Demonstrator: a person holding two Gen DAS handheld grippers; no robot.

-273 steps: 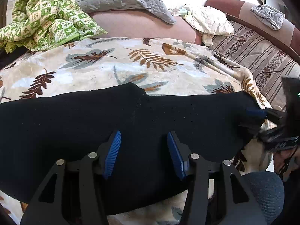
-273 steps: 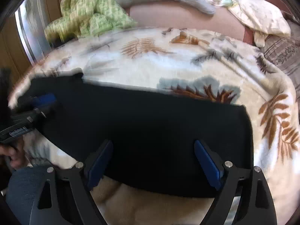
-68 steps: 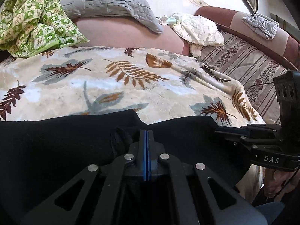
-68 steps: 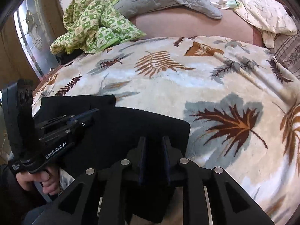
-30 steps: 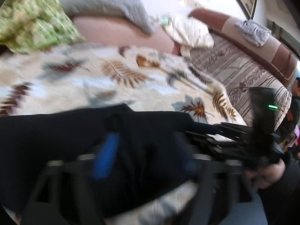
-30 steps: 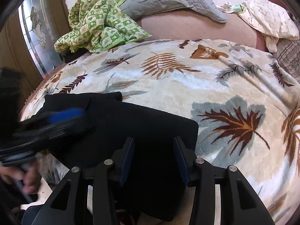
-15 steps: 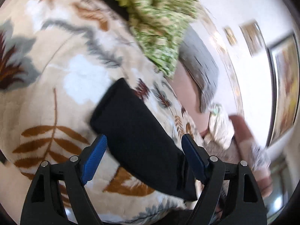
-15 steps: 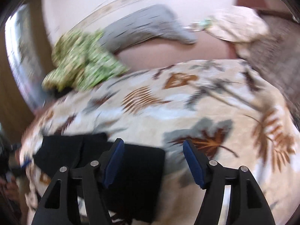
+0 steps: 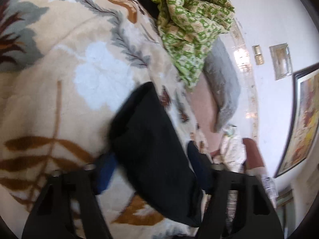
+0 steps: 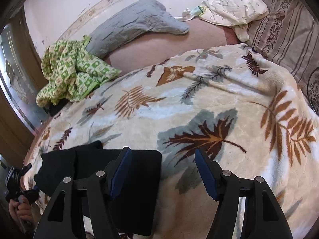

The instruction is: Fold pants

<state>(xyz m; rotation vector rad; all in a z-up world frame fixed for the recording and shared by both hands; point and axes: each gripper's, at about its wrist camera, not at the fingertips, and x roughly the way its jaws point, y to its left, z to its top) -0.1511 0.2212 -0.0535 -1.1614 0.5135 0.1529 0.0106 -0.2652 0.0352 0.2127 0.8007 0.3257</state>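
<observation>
Both the right claw and left claw hang wide open and empty over the folded black pants near the leaf-print blanket's front edge, where a careless brush could undo the loose fold.

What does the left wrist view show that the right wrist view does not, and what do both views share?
Only the left wrist view shows the framed painting on the wall. Only the right wrist view shows the striped cover and the left gripper held in a hand at the frame edge. Both show the folded black pants lying on the leaf-print blanket, the green patterned cloth and the grey pillow.
</observation>
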